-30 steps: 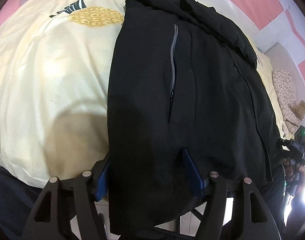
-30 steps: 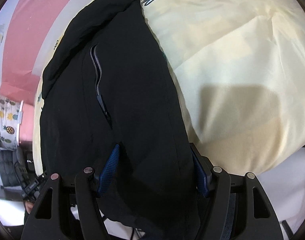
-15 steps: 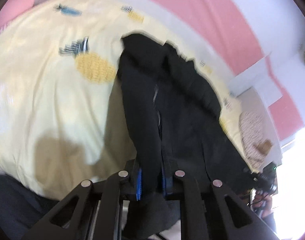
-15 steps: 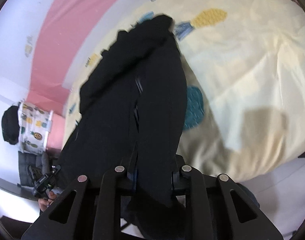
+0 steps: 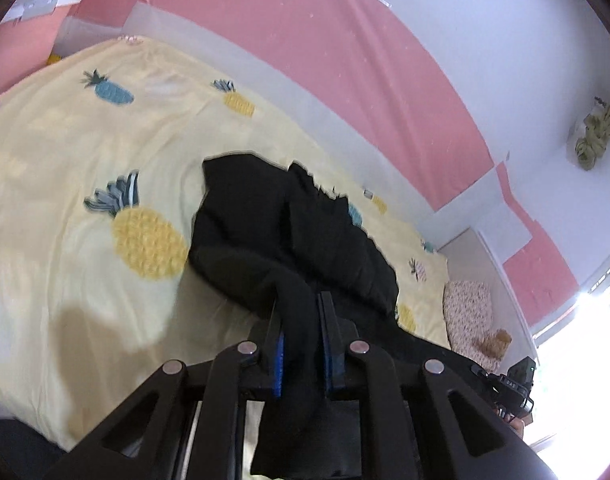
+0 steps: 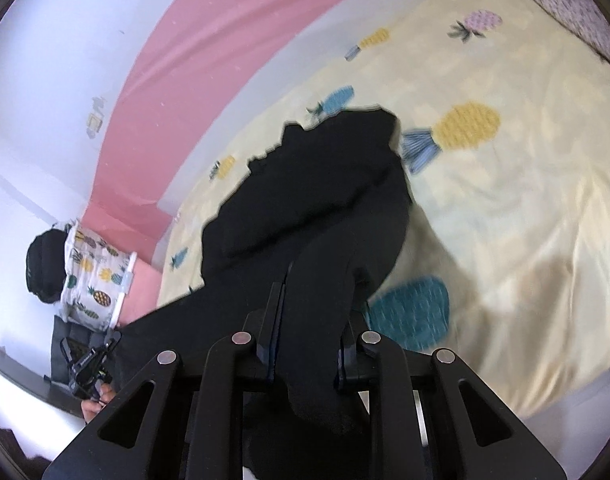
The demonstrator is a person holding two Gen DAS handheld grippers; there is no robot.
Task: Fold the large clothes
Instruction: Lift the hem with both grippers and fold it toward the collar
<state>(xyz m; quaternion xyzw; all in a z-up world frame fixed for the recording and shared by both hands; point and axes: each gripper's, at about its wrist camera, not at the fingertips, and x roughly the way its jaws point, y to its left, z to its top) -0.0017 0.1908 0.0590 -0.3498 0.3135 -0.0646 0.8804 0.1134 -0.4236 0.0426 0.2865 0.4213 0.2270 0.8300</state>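
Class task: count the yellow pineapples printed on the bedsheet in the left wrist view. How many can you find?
4: a large one left of the black garment, one near the far edge, a small one behind the garment, one at its right edge. More may be hidden.

Left wrist cam sits just behind the left gripper [image 5: 299,312], looks fwd and down along its fingers, close on the black garment [image 5: 265,232]; bedspread [image 5: 65,168] runs to 10 o'clock, pink wall [image 5: 305,60] at 12. Right wrist cam does the same behind the right gripper [image 6: 317,300]; bedspread [image 6: 525,180] to 2 o'clock, wall [image 6: 165,80] at 10. Both share garment [image 6: 325,184], bed, wall; each catches the other gripper low at the frame edge, 4 o'clock and 8 o'clock.
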